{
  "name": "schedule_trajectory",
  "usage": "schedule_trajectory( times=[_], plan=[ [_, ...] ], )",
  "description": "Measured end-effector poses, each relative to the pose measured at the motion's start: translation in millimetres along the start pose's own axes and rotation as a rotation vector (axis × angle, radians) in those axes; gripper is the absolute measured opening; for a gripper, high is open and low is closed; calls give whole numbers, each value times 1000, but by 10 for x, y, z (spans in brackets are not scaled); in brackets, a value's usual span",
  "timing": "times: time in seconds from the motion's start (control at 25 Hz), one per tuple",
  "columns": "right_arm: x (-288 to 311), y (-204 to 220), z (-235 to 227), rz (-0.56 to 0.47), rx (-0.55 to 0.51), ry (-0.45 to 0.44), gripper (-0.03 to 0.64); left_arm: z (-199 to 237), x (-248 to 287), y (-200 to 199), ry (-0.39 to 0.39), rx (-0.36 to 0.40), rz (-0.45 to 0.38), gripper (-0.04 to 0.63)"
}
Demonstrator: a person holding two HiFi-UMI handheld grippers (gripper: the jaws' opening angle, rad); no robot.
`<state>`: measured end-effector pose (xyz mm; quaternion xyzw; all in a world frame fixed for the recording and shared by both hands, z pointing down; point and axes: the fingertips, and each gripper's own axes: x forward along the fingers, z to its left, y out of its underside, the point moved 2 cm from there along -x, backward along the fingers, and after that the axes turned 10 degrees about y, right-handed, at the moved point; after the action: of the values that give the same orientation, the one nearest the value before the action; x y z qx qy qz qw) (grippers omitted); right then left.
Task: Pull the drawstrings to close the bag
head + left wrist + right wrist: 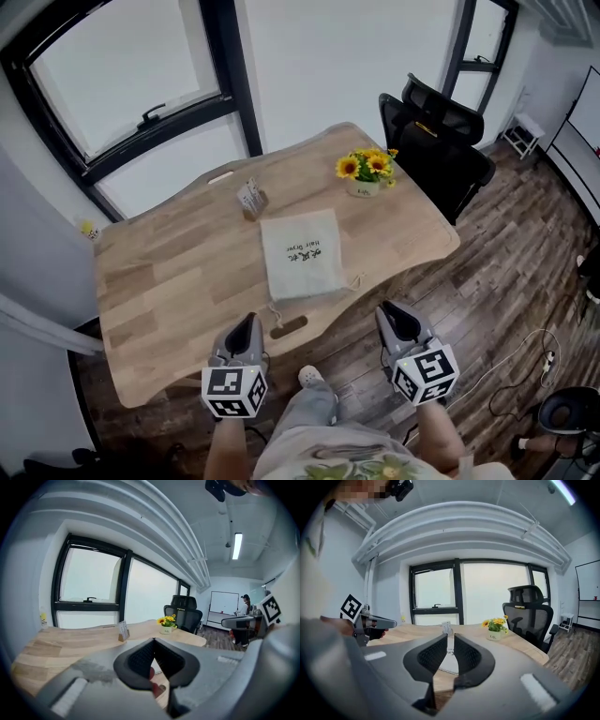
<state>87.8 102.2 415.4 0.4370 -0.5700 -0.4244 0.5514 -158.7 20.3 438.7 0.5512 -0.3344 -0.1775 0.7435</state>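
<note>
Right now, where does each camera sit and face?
Head view: on the person's head, steeply down at light wooden table and flat grey drawstring bag; left gripper, right gripper, forearms show.
Left gripper view: on that gripper, across the table toward the windows; shut jaws in front.
Right gripper view: on that gripper, same direction; jaws slightly apart.
Both gripper views share the yellow sunflower pot.

Left tongs (248, 322), right tongs (393, 310) grey, marker cubes (233, 391); floral shirt (361, 467), grey trousers (309, 417)

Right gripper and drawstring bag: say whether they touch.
Apart. Head view shows the right gripper short of the table edge, bare wood before the drawstring bag.
</note>
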Motion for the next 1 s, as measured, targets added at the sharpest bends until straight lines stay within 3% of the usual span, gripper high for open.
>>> schedule_trajectory(
  times=[0.24,0.36,0.48,0.68,0.92,1.0],
  plan=[
    [382,41,-54,46,-16,-69,89,192,284,17,-7,-52,26,5],
    [533,112,-34,83,-11,-125,145,245,401,67,-7,-72,44,5],
    [637,218,1,137,-45,-157,173,228,490,113,24,-93,73,7],
    [769,315,37,202,-87,-188,186,241,593,125,50,-102,107,82],
    [927,358,53,235,-123,-204,207,261,688,297,98,-94,178,243],
    [969,395,39,253,-137,-213,224,233,729,386,112,-89,206,259]
  ],
)
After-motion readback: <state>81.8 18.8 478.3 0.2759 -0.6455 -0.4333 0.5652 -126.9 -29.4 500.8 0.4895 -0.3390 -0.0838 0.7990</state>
